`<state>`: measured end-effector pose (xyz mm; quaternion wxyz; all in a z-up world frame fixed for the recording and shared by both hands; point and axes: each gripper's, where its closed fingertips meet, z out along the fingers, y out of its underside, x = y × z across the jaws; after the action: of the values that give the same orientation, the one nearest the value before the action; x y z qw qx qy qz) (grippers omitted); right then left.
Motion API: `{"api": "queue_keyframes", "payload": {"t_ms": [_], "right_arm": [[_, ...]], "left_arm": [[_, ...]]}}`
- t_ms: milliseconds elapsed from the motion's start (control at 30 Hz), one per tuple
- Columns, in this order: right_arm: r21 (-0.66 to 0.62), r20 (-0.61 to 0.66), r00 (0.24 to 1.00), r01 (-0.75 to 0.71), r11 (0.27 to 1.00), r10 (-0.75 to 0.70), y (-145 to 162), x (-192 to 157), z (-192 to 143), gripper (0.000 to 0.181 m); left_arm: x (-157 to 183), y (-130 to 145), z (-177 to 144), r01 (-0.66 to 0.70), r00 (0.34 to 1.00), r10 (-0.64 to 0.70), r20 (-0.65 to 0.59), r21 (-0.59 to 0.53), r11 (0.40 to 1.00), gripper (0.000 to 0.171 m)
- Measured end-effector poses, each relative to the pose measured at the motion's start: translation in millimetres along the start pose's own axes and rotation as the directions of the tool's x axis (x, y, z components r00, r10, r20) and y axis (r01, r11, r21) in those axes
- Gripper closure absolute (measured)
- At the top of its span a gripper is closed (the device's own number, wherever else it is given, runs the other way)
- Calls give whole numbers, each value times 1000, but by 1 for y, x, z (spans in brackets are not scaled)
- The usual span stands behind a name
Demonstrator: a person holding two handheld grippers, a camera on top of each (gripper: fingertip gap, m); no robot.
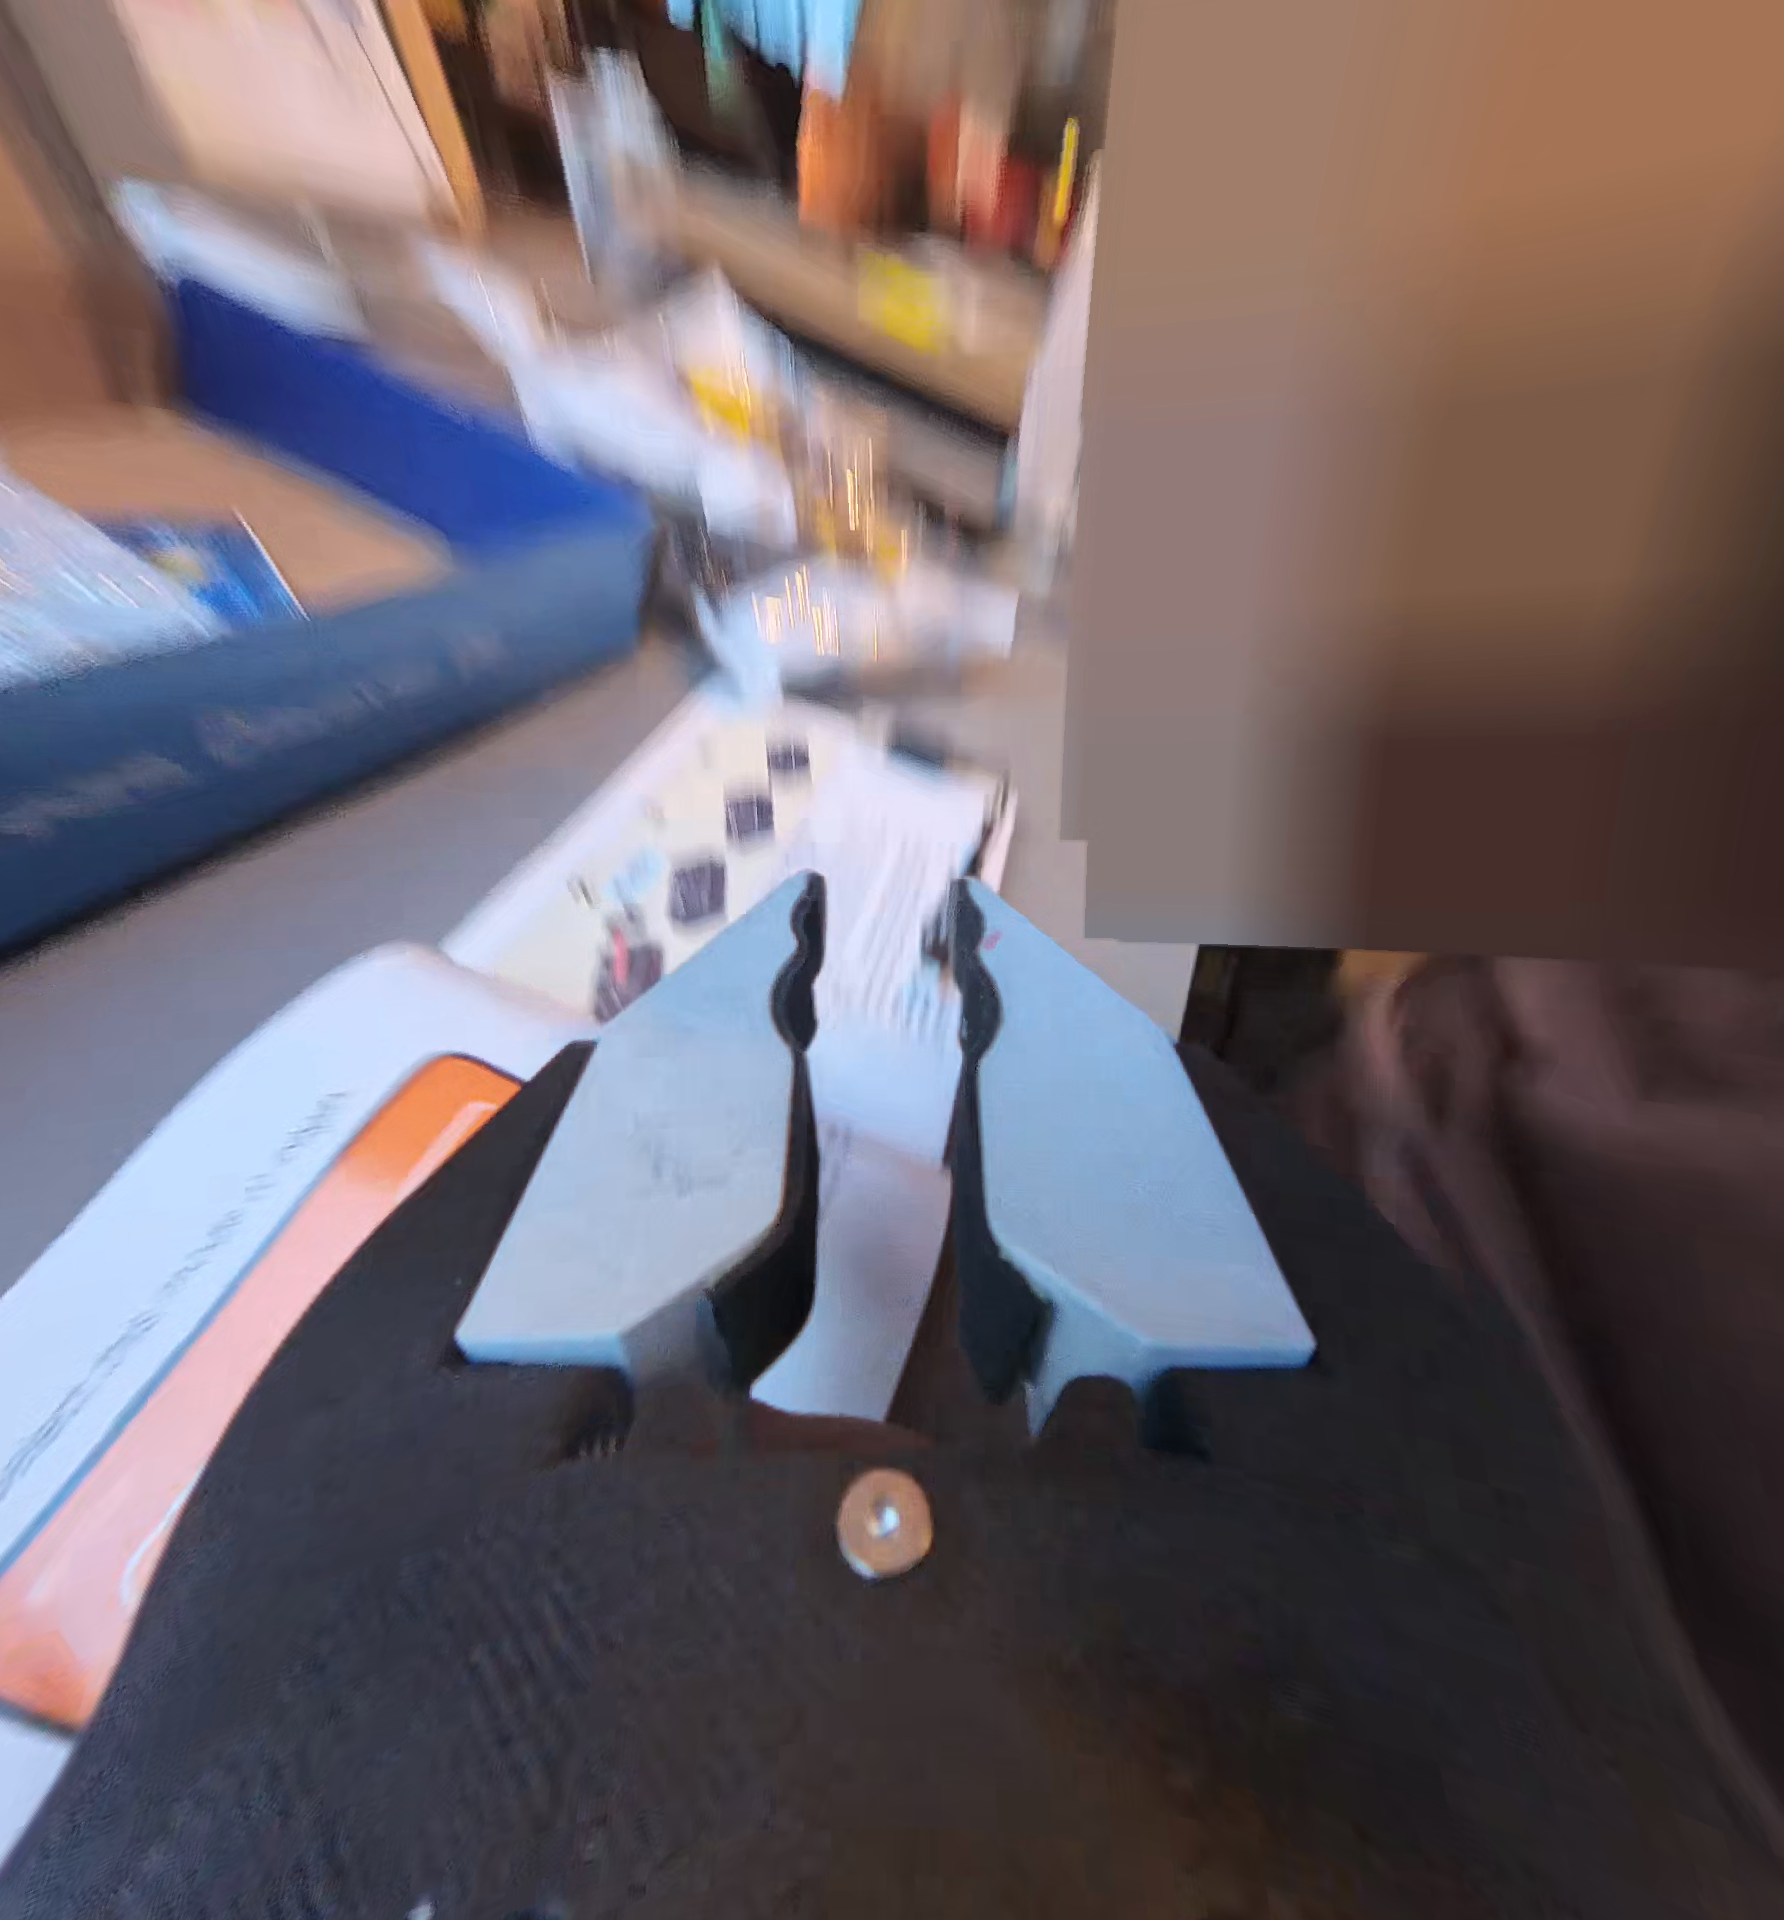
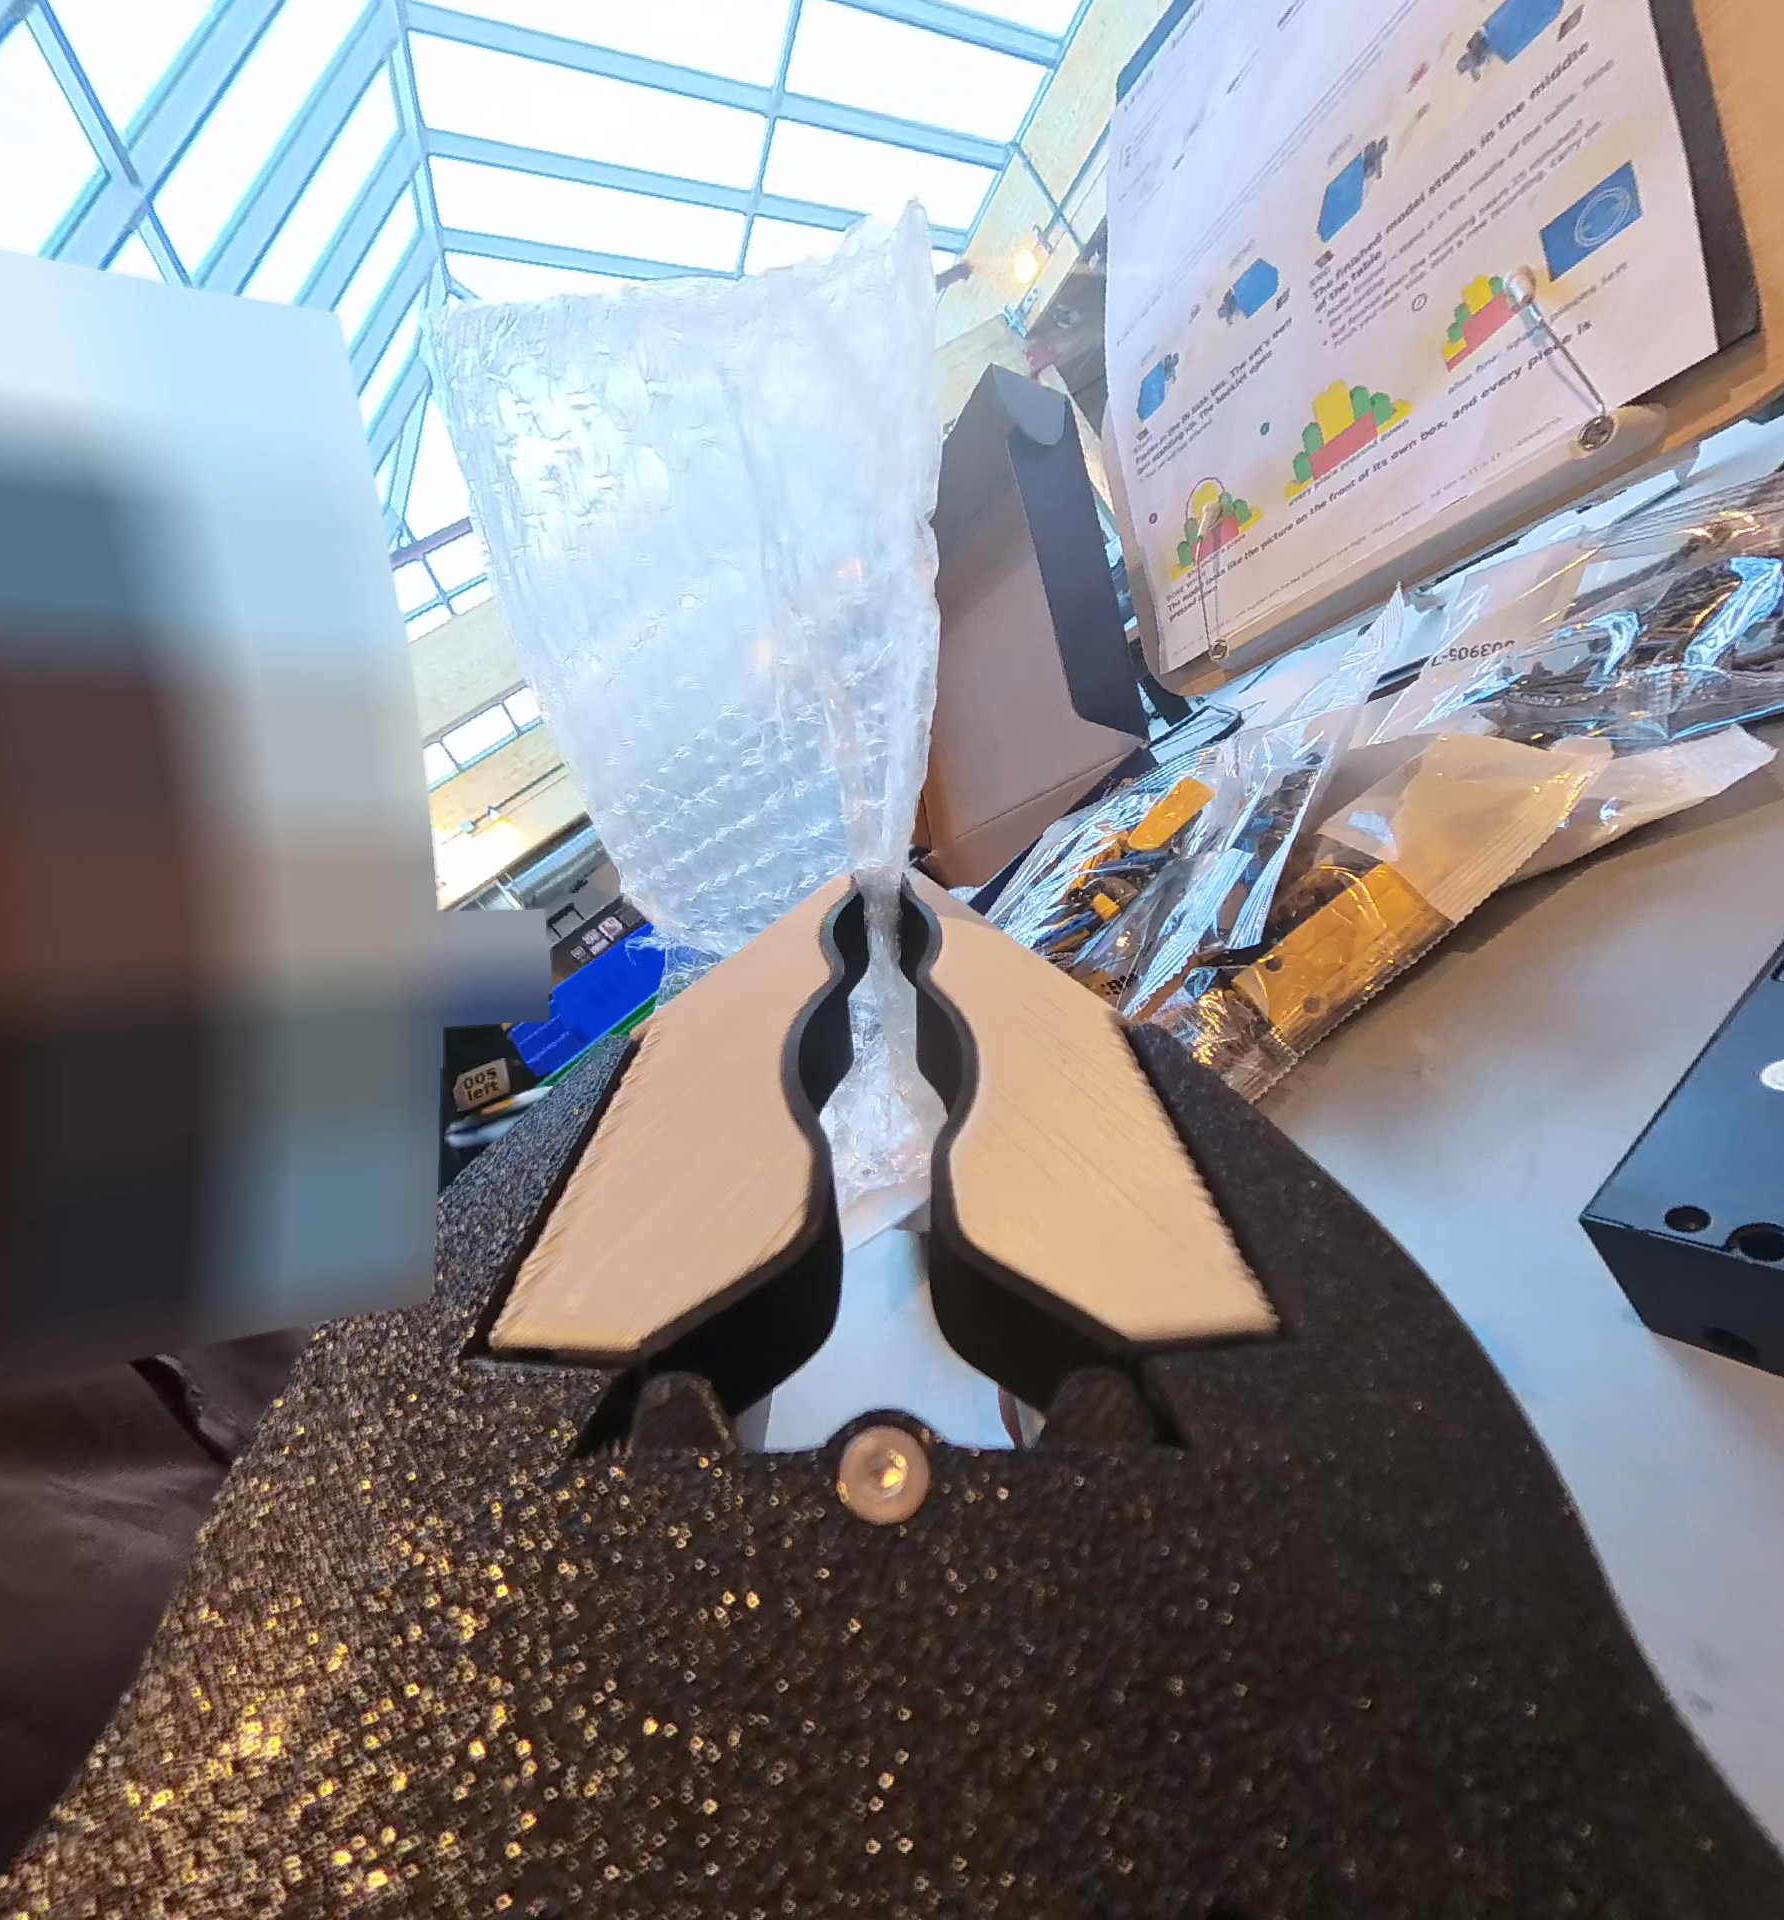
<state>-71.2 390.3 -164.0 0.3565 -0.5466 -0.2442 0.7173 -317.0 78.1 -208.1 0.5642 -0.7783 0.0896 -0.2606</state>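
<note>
Right wrist view, lower right of frame: grey table [image 2: 1490, 1143] carries everything. Upper right, an instruction sheet [image 2: 1387, 312] clipped on a wooden board [image 2: 1745, 353], brown cardboard box [image 2: 1002, 727] to its left. Right edge, a black block with holes [image 2: 1740, 1174]. Centre right, a heap of clear bags of small parts [image 2: 1335, 894], yellow and black pieces inside.

Centre frame: bubble wrap [image 2: 701, 582] stands up from the right gripper [image 2: 880, 904], which is pinched closed on a twisted neck of it at the tips. The sheet fans out wide above the pinch, free on all sides.

Left wrist view is motion-blurred, so take this loosely. Left of frame, a blue box [image 1: 275, 686] on the table. Lower left, a white booklet with an orange panel [image 1: 192, 1299]. Under the tips, a white sheet with dark squares [image 1: 680, 852]. Left gripper [image 1: 883, 935] has its fingers parted with only paper showing through the gap; looks empty, not touching anything I can confirm.

Risks, my read:
- Grip is on a thin gathered neck at the fingertips only. Slick film could slide out with any tug or swing.
- The loose upper part is tall and floppy; a sweep to the right could drag it across the bags and shift them.
</note>
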Motion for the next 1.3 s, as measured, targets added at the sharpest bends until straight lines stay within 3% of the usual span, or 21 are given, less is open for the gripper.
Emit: {"api": "queue_keyframes", "payload": {"t_ms": [100,233,467,600,700,767,967,1133,1200,1300], "right_arm": [[3,14,1000,0,1000,0,-1,-2,0,179],[-22,23,999,27,999,-27,3,-6,3,179],[-12,29,999,29,1000,-29,4,-6,3,178],[-11,35,999,25,1000,-25,5,-8,3,178],[-23,34,999,42,999,-41,7,-9,4,178],[-30,32,998,54,998,-53,9,-11,6,178],[-60,37,995,94,994,-92,17,-21,14,178],[-197,-32,995,88,976,-96,32,-15,29,178],[-212,-129,983,100,972,-129,13,-8,19,179],[-167,-308,940,96,981,-145,-40,3,-12,179]], "left_arm": [[10,32,16,-164,985,170,10,-227,960,144],[15,36,28,-293,946,322,46,-311,904,145],[11,53,50,-200,959,270,87,-466,862,144],[20,55,62,-142,977,201,71,-483,864,144],[15,65,67,-141,970,224,94,-535,833,154],[17,65,69,-151,968,234,93,-526,837,162],[23,55,69,-136,976,198,88,-464,875,163],[24,34,57,-147,970,209,124,-387,910,163],[26,27,52,-171,964,232,132,-361,917,163],[26,18,48,-194,956,252,151,-320,927,163]]}}
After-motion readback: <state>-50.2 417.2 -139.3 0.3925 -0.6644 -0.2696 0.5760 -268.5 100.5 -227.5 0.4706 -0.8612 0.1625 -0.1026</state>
